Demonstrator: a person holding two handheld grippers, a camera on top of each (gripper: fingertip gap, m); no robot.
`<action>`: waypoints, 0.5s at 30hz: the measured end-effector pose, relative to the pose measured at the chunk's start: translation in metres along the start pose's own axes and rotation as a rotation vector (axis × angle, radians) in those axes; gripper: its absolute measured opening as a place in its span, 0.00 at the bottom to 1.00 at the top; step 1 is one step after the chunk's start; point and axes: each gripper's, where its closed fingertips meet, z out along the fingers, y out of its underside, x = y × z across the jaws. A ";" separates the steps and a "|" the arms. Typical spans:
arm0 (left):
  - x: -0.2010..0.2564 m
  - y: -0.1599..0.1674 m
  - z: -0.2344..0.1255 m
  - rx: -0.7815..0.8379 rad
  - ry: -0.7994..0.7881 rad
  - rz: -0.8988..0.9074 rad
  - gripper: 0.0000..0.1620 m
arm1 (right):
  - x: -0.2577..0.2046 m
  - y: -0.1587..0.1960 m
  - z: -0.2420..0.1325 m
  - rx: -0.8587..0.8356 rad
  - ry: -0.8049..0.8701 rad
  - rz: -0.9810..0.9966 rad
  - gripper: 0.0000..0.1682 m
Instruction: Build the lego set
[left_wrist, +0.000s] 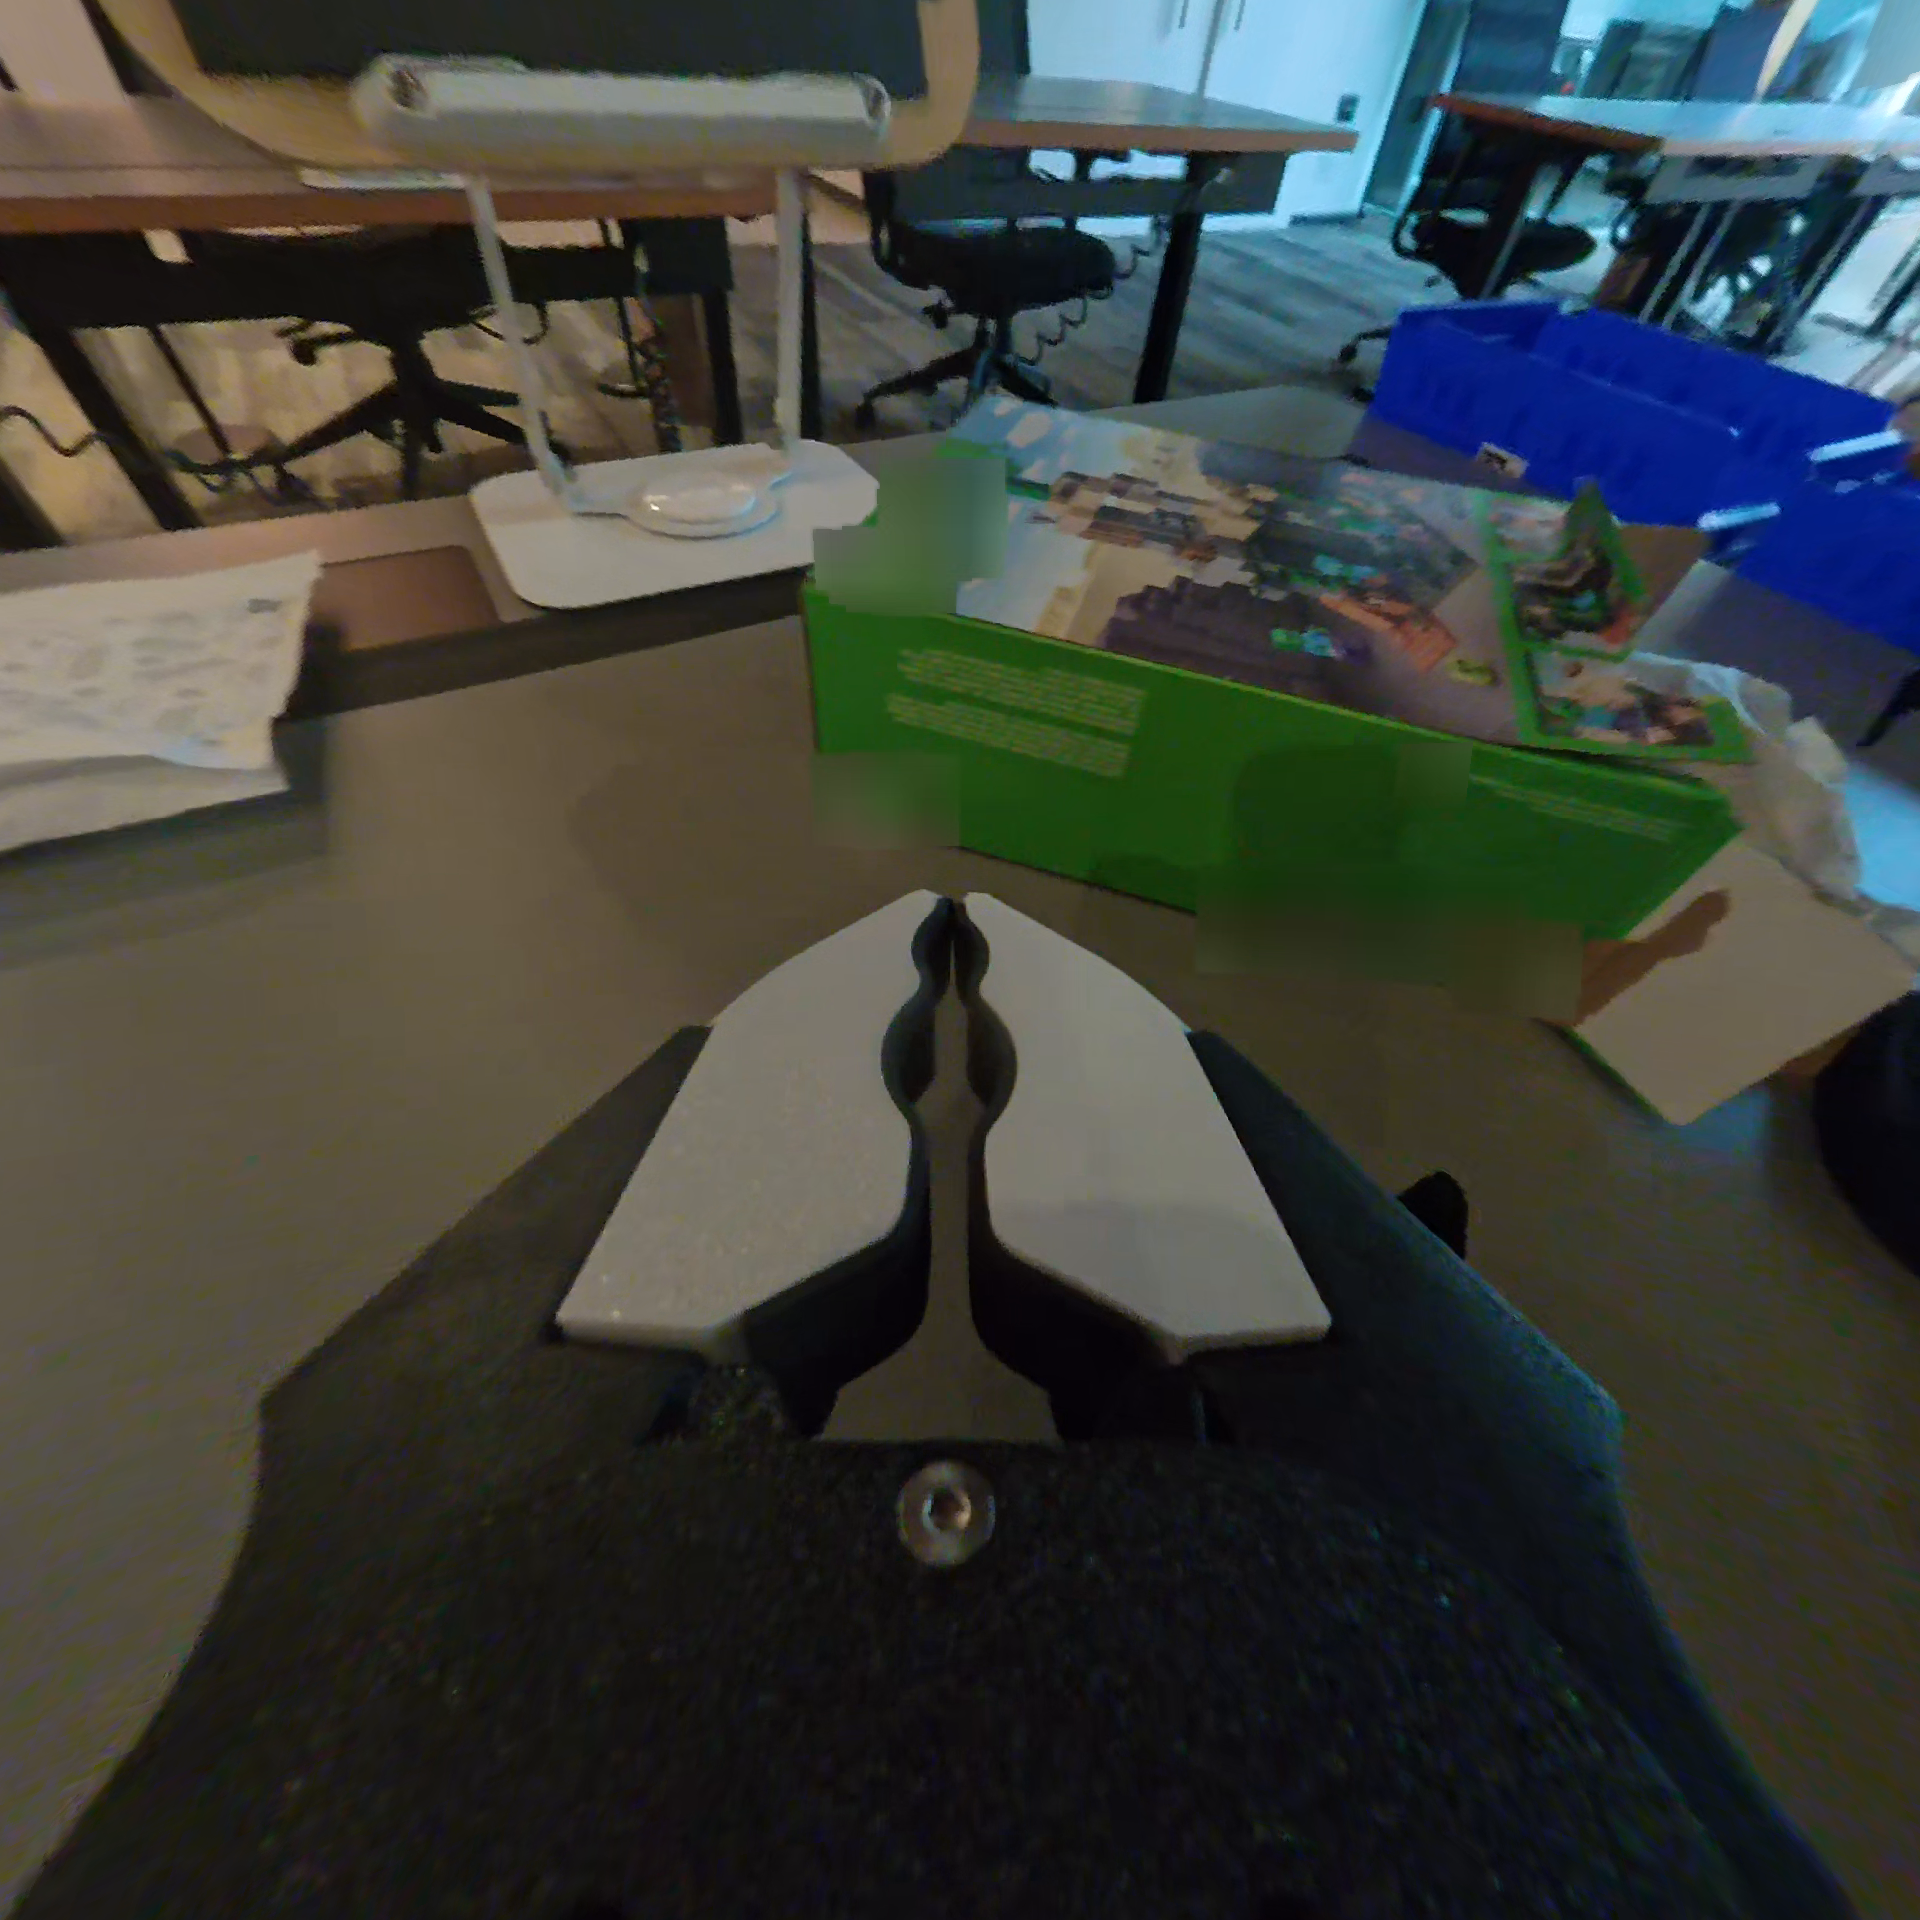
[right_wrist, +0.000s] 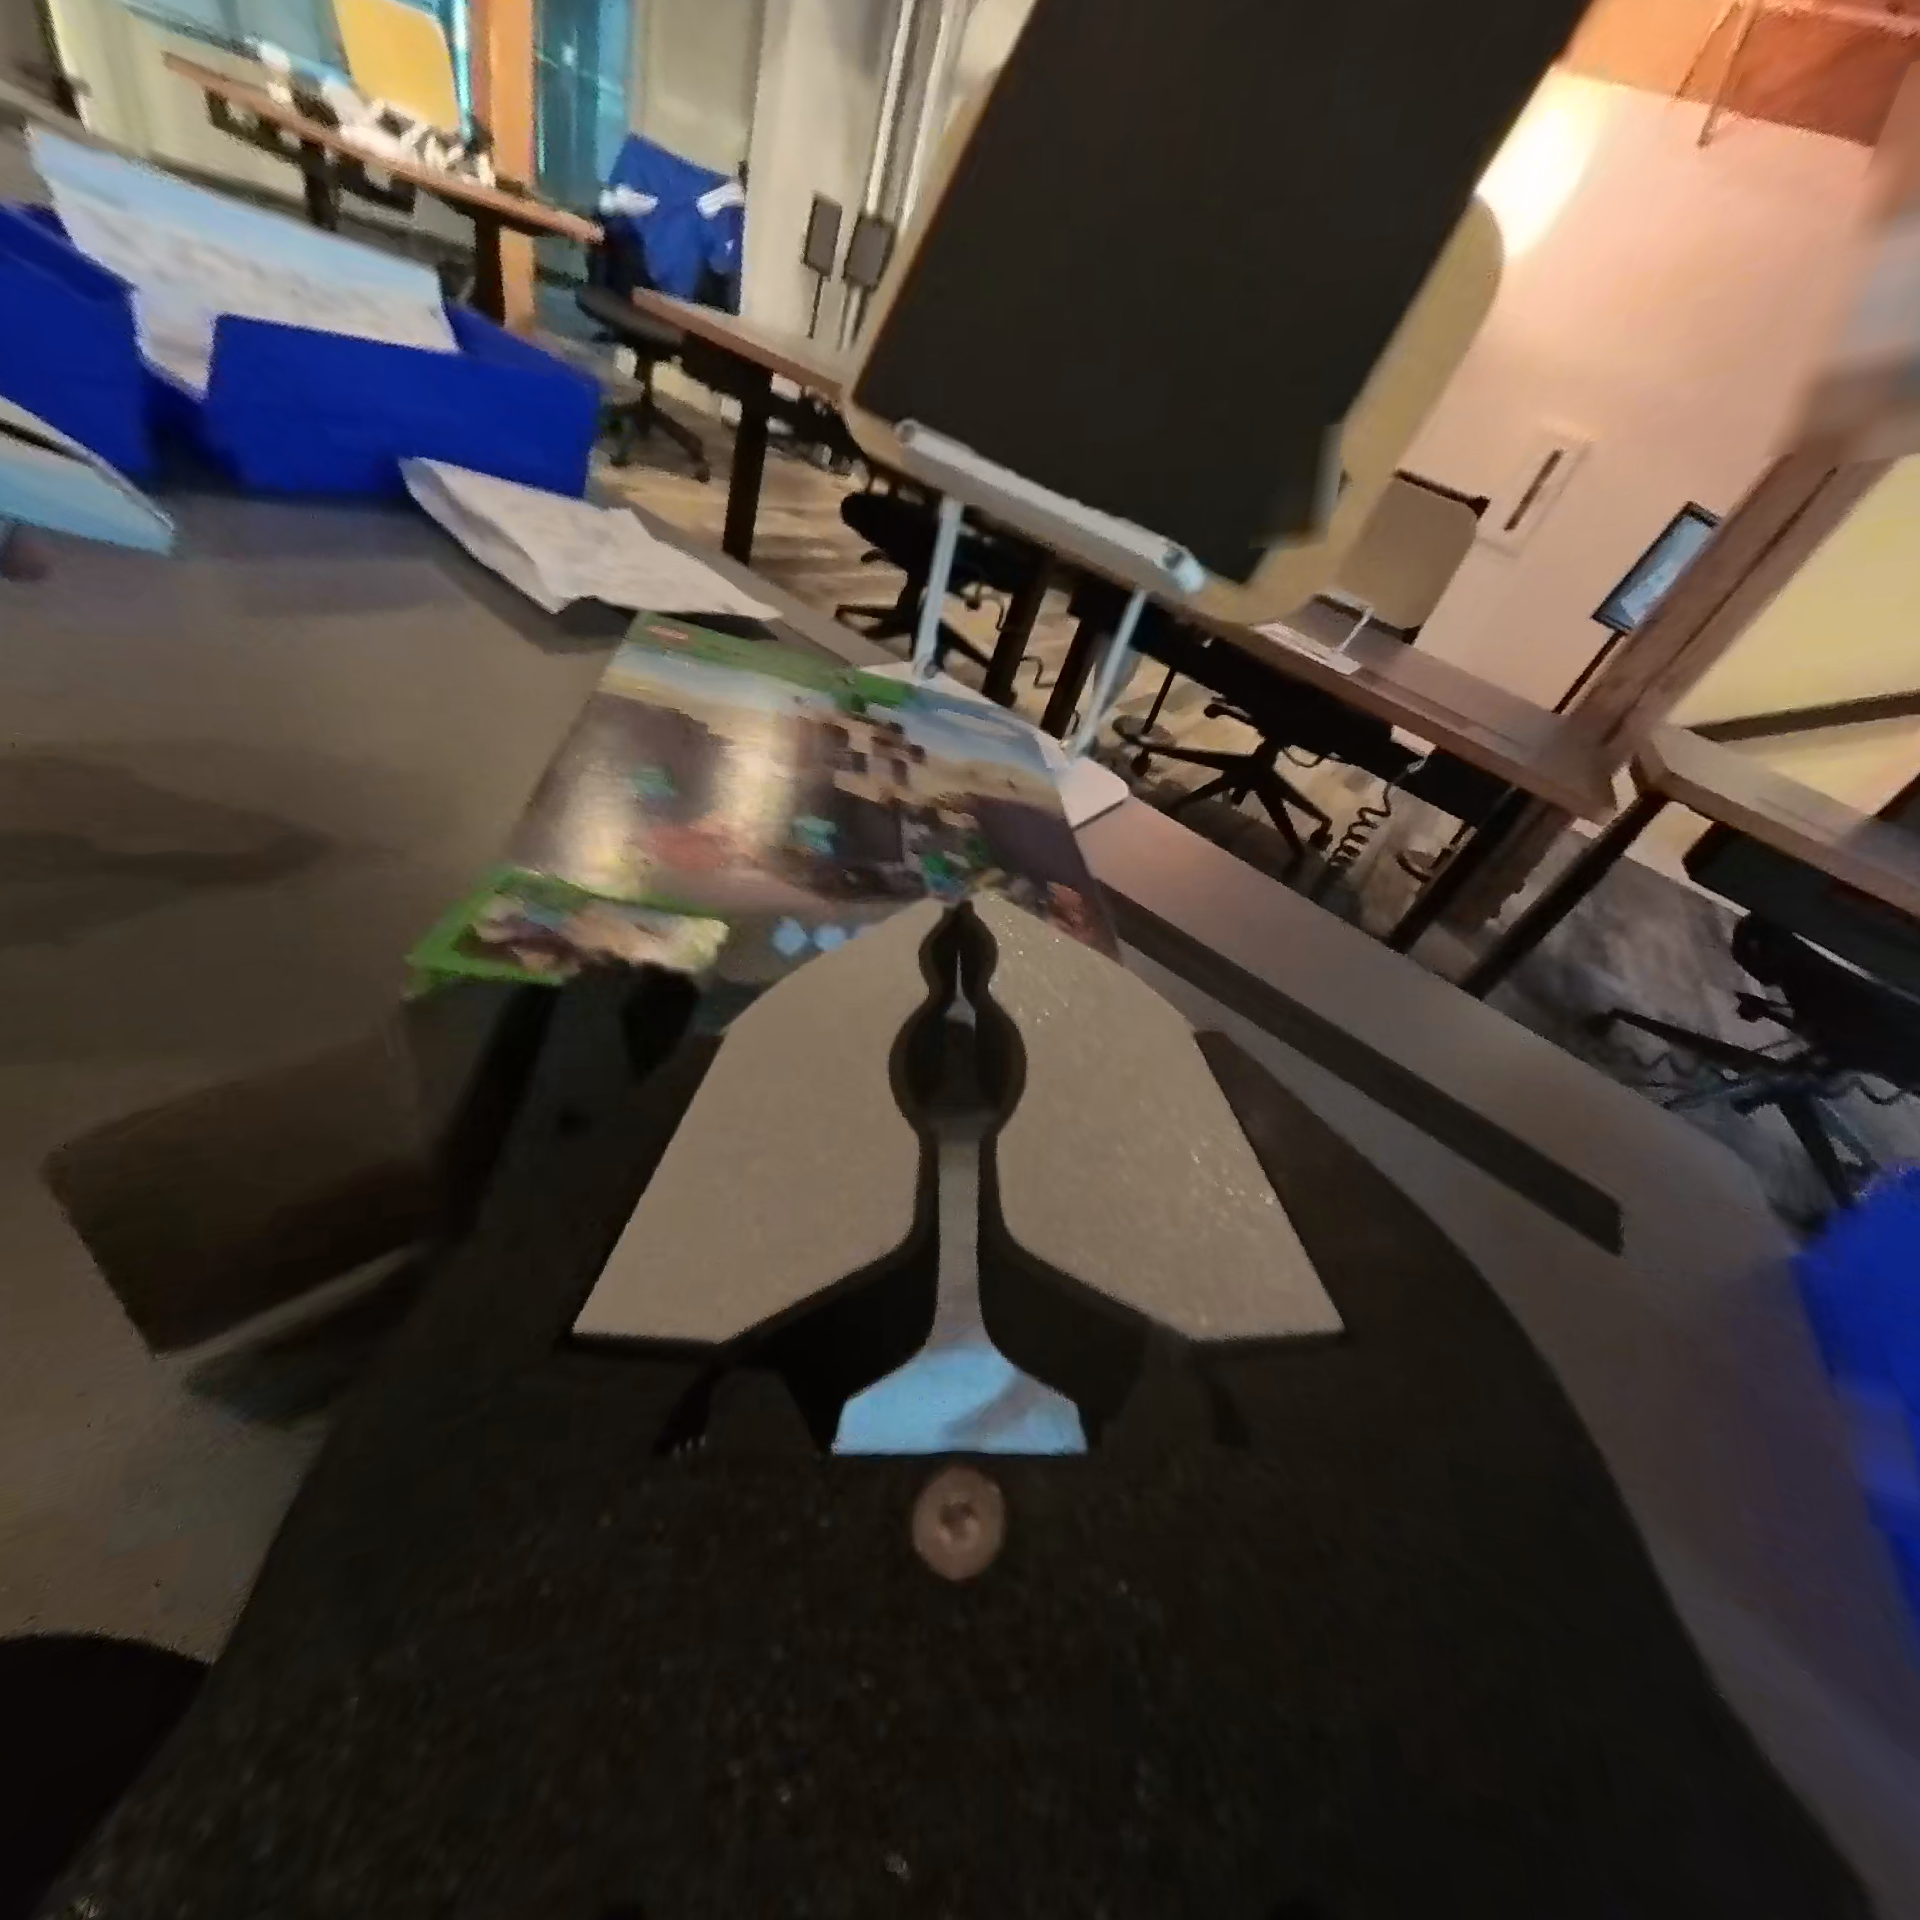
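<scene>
We hold both tools above the grey bench (left_wrist: 416, 1039), and neither has taken hold of anything. Our left gripper (left_wrist: 954, 914) is clenched, its white fingers (left_wrist: 790, 1143) meeting at the tips with nothing between them, and it hangs over the bare middle of the bench, pointing toward the far edge. Our right gripper (right_wrist: 962, 914) is likewise pressed closed and empty, tilted and hanging above the lego box (left_wrist: 1226, 748), whose printed top (right_wrist: 790, 810) fills the view just past the tips. The box lies flat toward the right side of the bench, green side wall facing us, with an end flap (left_wrist: 1725, 997) folded open at the right end and some crumpled white wrapping (left_wrist: 1797, 758) just beside it. No loose bricks or bags show anywhere on the bench, so we judge the build has not begun and the step in hand is getting the contents out of the box. At the far edge stands a white desk lamp (left_wrist: 665, 520), at the left edge lies a stack of printed sheets (left_wrist: 135, 665), and blue bins (left_wrist: 1662, 416) sit at the far right corner. The next move, as we read it, calls for opening one tool's fingers, bringing them to the open end of the box, and steadying the box with the other while the parts are drawn or tipped out onto clear bench.
</scene>
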 end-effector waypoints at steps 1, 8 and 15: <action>0.002 0.002 0.001 -0.004 0.006 0.009 0.00 | 0.002 0.003 -0.002 0.008 0.001 0.013 0.01; 0.019 0.012 0.011 0.000 0.030 0.103 0.00 | 0.010 0.030 0.005 -0.033 -0.063 0.129 0.29; 0.032 0.021 0.014 0.005 0.063 0.133 0.00 | 0.039 0.024 -0.014 0.103 0.073 0.028 0.00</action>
